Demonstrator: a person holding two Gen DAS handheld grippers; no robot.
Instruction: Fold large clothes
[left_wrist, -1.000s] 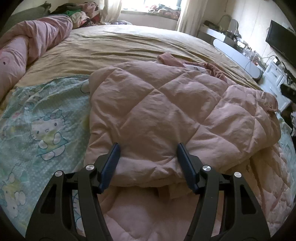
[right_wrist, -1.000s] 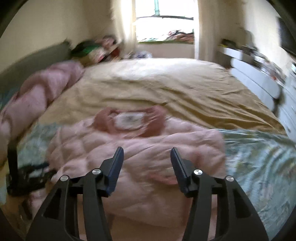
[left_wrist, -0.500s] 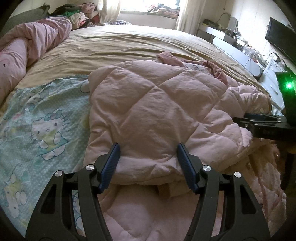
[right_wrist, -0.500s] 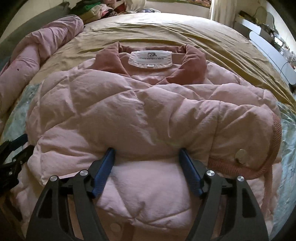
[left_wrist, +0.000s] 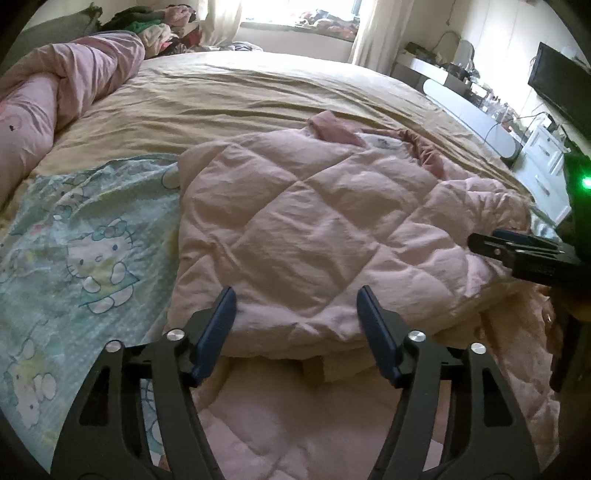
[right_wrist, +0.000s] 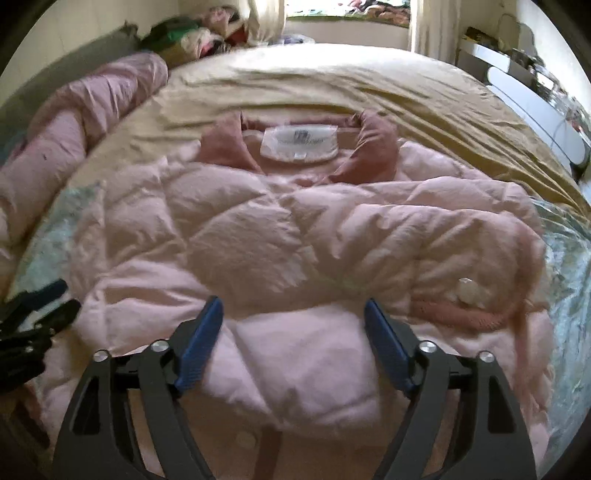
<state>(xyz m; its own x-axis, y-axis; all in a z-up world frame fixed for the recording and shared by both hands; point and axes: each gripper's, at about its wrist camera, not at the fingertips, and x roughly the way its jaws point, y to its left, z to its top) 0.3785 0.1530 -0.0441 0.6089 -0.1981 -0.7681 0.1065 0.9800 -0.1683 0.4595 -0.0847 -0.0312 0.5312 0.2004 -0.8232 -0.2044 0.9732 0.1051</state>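
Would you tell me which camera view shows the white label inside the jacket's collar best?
The right wrist view: the white label faces the camera, framed by the collar, though slightly blurred. In the left wrist view the label shows only obliquely, as a thin strip.

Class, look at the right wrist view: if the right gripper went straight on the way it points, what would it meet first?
Most likely the pink quilted jacket. The right gripper, jaws just opened wide, already straddles its puffy near fold, though depth is unclear.

Two close downward wrist views, one shared pink jacket (left_wrist: 314, 236).
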